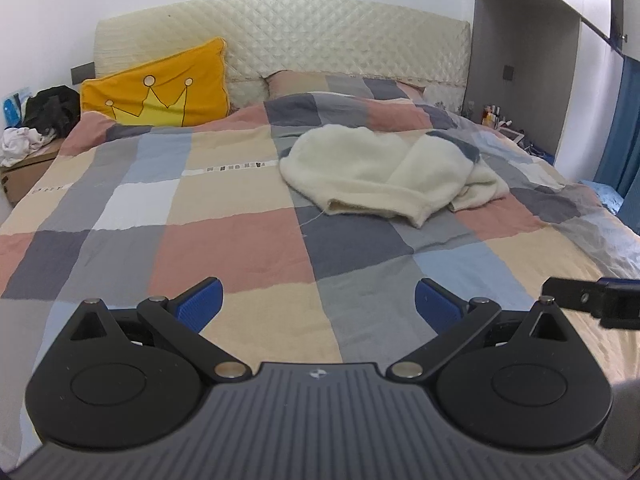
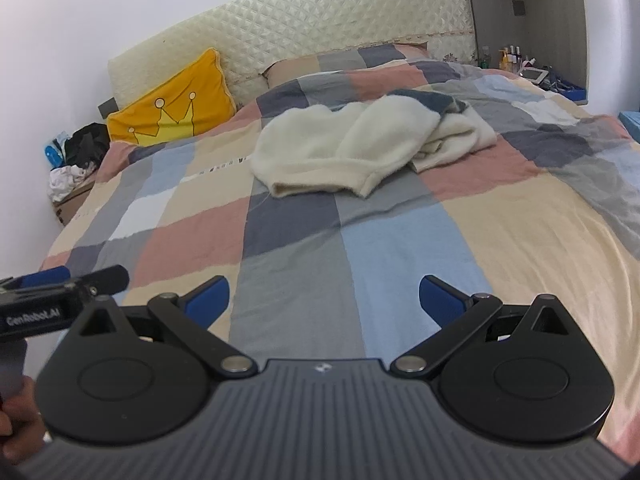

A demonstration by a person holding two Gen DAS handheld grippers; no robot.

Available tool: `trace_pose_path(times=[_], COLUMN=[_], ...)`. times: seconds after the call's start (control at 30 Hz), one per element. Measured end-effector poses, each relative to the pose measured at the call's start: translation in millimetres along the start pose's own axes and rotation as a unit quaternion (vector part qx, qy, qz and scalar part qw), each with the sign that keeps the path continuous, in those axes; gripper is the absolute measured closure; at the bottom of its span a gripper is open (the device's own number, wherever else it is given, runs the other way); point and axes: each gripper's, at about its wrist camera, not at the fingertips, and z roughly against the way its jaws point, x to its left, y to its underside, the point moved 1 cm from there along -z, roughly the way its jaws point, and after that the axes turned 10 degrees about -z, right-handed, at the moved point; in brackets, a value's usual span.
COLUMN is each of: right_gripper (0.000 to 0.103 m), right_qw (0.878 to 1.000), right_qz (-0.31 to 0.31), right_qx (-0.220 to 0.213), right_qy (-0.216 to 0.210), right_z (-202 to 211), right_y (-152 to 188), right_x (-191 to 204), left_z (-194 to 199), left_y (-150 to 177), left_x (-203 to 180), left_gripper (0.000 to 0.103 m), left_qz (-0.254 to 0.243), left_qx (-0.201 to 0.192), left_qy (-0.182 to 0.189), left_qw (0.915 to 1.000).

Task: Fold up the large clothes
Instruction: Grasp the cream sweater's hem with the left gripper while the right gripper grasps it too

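1. The left gripper (image 1: 319, 304) hangs over the foot end of the bed (image 1: 240, 240), its blue-padded fingers (image 1: 202, 304) spread wide with nothing between them.
2. The right gripper (image 2: 324, 304) hangs beside it over the same foot end, fingers (image 2: 442, 304) likewise wide apart and holding nothing.
3. The garment (image 1: 384, 172), a cream fleecy piece, lies crumpled toward the head end and right of the bed's middle, well apart from both grippers. One part is doubled over another, and a hem edge faces the foot end.
4. Between the grippers and the garment the checked quilt (image 2: 360, 240) lies flat and bare; the left half of the bed is also uncovered quilt.
5. A yellow cushion (image 1: 160, 88) with a crown print leans at the head-left corner against the quilted headboard (image 1: 320, 32); a checked pillow (image 1: 340, 84) sits at the head edge.
6. Beyond the left edge a cardboard box (image 1: 24, 172) carries black and white clothes.
7. The left view alone shows blue curtains (image 1: 624, 128) beyond the right edge, and the other gripper's tip at its right border.
8. The right view shows the bottles (image 2: 508, 58) and a tablet on the shelf past the head-right corner more clearly, and the left gripper at its left border with part of a hand (image 2: 16, 424) below it.
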Motion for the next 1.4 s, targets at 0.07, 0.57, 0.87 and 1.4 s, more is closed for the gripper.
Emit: trace_pose_path(times=[0.07,0.57,0.87,1.4], right_gripper=[0.000,0.000,0.000,0.000], right_qw=[1.000,0.998,0.996,0.993], right_qz=[0.000,0.050,0.077,0.112], right_qx=[0.002,0.041,0.046,-0.014], right_qy=[-0.001,-0.002,0.001,0.024], right_z=[-12,-157,-253,-328], right_y=[-11,-62,-68,-67], right_x=[-2,-12,-16,-18], left_z=[-20,-211,-326,-429], left_y=[-9,-39,-42,-58], left_x=[5,43,41,19], left_gripper=[0.000,0.000,0.000,0.000], left_qz=[0.004,0.006,-0.034,-0.055], left_qx=[0.007,0.062,0.060,0.019], left_qy=[-0.015,-0.035,-0.012,0.006], left_qw=[0.9999,0.9975,0.9975,0.9983])
